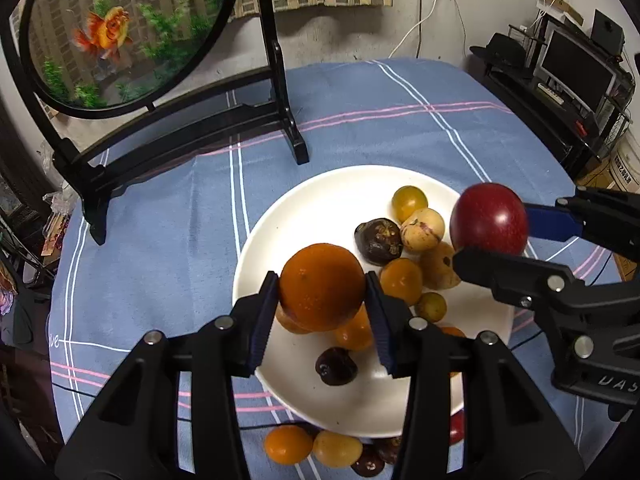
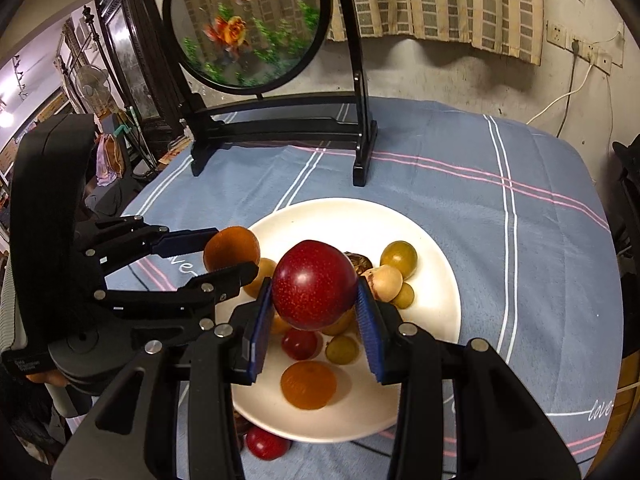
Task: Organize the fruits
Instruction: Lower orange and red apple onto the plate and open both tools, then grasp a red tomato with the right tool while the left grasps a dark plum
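Clamping an orange (image 1: 322, 286), left gripper (image 1: 322, 300) hovers over plate (image 1: 320, 196); right gripper (image 2: 314, 312) grips a red plum (image 2: 315, 284). 9 fruits crowd the plate's right half; fish screen (image 1: 120, 32) stands at tablecloth's (image 1: 360, 120) far edge.

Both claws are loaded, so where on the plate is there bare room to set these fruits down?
Free: the plate's far-left white area, between its rim and the orange held by the left claw. Crowded: the right half, under the red fruit in the right claw, where small fruits cluster.
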`<state>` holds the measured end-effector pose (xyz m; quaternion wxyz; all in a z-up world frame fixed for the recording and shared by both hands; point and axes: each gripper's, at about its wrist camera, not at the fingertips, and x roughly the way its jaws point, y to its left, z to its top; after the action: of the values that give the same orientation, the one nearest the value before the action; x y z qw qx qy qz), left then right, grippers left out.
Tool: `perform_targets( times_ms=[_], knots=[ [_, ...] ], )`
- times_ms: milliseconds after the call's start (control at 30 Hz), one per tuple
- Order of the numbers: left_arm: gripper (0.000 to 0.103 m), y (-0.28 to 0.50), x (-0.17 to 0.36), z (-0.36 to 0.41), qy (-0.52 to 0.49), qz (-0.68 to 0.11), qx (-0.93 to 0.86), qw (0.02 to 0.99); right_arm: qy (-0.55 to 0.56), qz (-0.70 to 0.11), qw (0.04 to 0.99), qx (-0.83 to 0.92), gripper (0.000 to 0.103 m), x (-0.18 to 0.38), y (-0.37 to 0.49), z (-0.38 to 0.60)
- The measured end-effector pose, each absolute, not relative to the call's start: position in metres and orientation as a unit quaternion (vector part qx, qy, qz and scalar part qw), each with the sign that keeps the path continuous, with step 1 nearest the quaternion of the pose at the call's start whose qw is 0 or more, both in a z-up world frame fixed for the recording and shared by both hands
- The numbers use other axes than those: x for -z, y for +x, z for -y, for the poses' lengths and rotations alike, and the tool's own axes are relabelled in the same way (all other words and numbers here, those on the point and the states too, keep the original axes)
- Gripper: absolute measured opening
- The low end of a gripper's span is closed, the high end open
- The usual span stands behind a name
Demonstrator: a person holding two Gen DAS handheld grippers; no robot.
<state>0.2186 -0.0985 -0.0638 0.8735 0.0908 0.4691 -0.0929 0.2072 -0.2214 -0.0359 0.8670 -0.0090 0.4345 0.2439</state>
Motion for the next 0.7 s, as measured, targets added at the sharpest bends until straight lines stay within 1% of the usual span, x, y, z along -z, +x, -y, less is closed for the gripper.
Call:
perform_targets(
  times_ms=[333, 367, 400, 433, 567, 600, 633, 667, 700],
  knots=[
    [0.046, 0.237, 0.088, 0.096, 0.096, -0.485, 0.090, 0.865, -0.006, -0.461, 0.853, -0.244, 0.041, 0.060, 0.237, 0.215],
    [0.050, 0.238, 0.089, 0.096, 0.098, -0.486, 0.088, 0.864, -0.007, -0.467, 0.850, -0.243, 0.041, 0.062, 0.239, 0.214],
    [0.064, 0.237, 0.089, 0.096, 0.100, -0.482, 0.082, 0.866, -0.010, -0.476, 0.847, -0.236, 0.041, 0.065, 0.242, 0.213],
    [0.070, 0.237, 0.087, 0.096, 0.103, -0.477, 0.077, 0.870, -0.010, -0.480, 0.846, -0.232, 0.042, 0.067, 0.243, 0.214],
    [0.074, 0.237, 0.082, 0.093, 0.099, -0.470, 0.074, 0.874, 0.001, -0.478, 0.849, -0.226, 0.043, 0.067, 0.244, 0.221],
    [0.074, 0.237, 0.080, 0.091, 0.097, -0.468, 0.072, 0.875, 0.005, -0.474, 0.852, -0.223, 0.046, 0.064, 0.243, 0.225],
    [0.074, 0.237, 0.080, 0.090, 0.095, -0.469, 0.072, 0.875, 0.011, -0.470, 0.854, -0.222, 0.065, 0.062, 0.241, 0.227],
    [0.074, 0.236, 0.079, 0.089, 0.094, -0.470, 0.070, 0.875, 0.017, -0.463, 0.858, -0.221, 0.070, 0.059, 0.240, 0.230],
    [0.074, 0.235, 0.078, 0.087, 0.090, -0.469, 0.068, 0.876, 0.015, -0.454, 0.863, -0.219, 0.070, 0.054, 0.238, 0.231]
  ],
)
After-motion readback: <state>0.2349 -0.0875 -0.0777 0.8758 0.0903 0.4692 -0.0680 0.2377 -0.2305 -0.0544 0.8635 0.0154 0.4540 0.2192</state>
